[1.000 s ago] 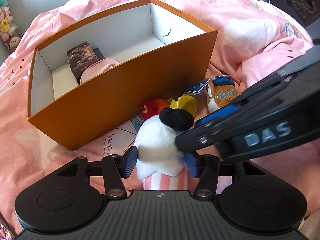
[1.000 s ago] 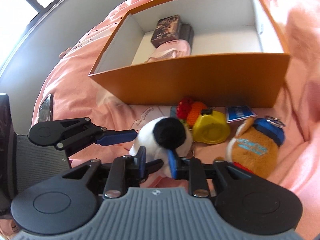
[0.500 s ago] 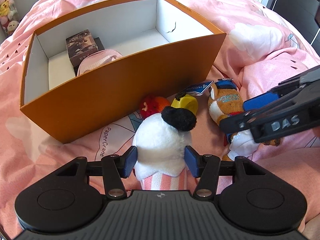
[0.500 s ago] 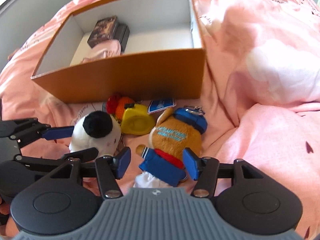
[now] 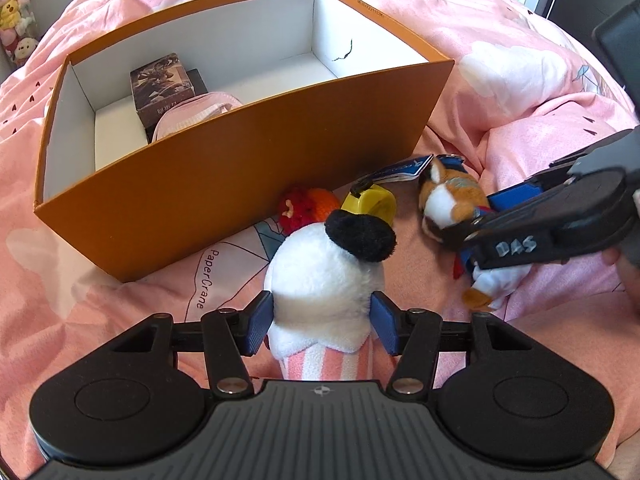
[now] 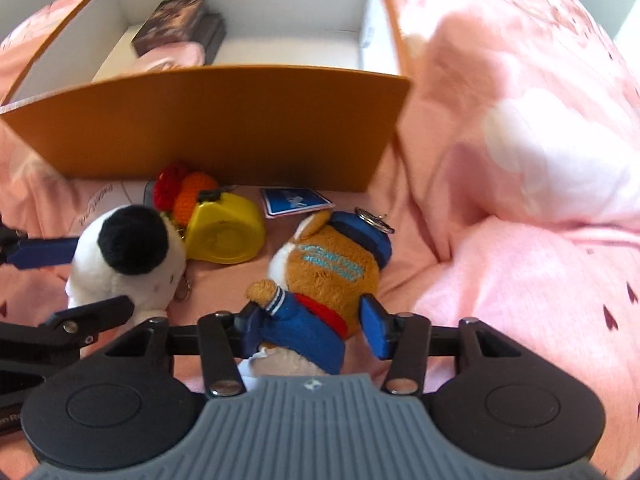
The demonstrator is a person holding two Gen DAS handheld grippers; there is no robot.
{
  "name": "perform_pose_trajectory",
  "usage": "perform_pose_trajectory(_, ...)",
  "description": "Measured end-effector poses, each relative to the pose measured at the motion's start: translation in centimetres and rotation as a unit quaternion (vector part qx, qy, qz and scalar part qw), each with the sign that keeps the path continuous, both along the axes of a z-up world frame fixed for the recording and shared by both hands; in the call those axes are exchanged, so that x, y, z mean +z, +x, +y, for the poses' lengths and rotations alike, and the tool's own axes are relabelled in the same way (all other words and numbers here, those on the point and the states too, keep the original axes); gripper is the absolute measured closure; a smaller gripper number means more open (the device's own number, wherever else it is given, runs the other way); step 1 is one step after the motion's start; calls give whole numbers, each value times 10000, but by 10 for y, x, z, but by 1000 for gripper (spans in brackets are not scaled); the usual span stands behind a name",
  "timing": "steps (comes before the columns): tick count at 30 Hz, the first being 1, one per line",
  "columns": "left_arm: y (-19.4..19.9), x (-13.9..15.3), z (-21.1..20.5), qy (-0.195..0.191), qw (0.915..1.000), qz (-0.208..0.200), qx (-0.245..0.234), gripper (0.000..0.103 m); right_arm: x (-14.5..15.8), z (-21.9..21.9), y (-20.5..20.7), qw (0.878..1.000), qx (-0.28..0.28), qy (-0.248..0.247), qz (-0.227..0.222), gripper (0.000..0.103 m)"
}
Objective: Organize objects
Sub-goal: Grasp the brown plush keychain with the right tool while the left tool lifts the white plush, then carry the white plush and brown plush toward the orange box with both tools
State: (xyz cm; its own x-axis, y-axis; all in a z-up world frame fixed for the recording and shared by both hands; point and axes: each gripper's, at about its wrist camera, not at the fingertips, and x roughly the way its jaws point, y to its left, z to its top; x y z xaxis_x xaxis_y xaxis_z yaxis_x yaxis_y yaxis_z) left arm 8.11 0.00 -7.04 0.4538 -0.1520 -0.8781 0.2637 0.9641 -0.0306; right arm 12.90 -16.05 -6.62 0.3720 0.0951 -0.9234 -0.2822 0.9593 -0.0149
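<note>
An open orange box (image 5: pixel 248 168) (image 6: pixel 224 120) lies on the pink bed, holding a dark box (image 5: pixel 162 84) and a pink pouch (image 5: pixel 192 112). My left gripper (image 5: pixel 322 326) is shut on a white plush with a black top and pink striped base (image 5: pixel 324 280), also in the right wrist view (image 6: pixel 128 260). My right gripper (image 6: pixel 310 326) is open around a brown plush in blue clothes (image 6: pixel 328 276) (image 5: pixel 448 204), its fingers on either side of the plush. A yellow tape measure (image 6: pixel 224 232) and a red-orange knitted toy (image 6: pixel 184 188) lie by the box.
A blue card (image 6: pixel 294 202) lies in front of the box. A white sheet printed "PaperCrane" (image 5: pixel 224 268) lies under the toys. Rumpled pink duvet (image 6: pixel 520 160) rises to the right. Plush toys (image 5: pixel 18 28) stand at the far left.
My right gripper left the white plush, swung right and opened around the brown plush. My left gripper kept its hold on the white plush.
</note>
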Motion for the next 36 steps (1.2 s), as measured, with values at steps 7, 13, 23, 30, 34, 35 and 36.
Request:
perform_pose_trajectory(7,-5,-5,-15,402,9988,-52,-264,37,4,-31,-4,9976,-262,587,275,63)
perform_pose_trajectory(13,-7,1,-7,177,9998,-46,-59,47,16,-38,-11,9946,-382,951,191,67)
perform_pose_trajectory(23,-11,49,22,-1012,9943,74,333,51,63,-57,-24,9852,-252,1692,-67,68)
perform_pose_trajectory(30,0,95,39,-1631,9841,-349,606,53,103,-61,-13,9719,59,2311,-447,68)
perform_pose_trajectory(34,17,116,49,-1866,9767,-681,815,53,122,-54,4,9634,213,2591,-656,68)
perform_pose_trajectory(35,24,120,52,-1917,9744,-770,892,53,126,-52,8,9614,239,2655,-680,68)
perform_pose_trajectory(36,30,124,54,-1982,9716,-852,967,54,129,-49,13,9591,273,2724,-714,68)
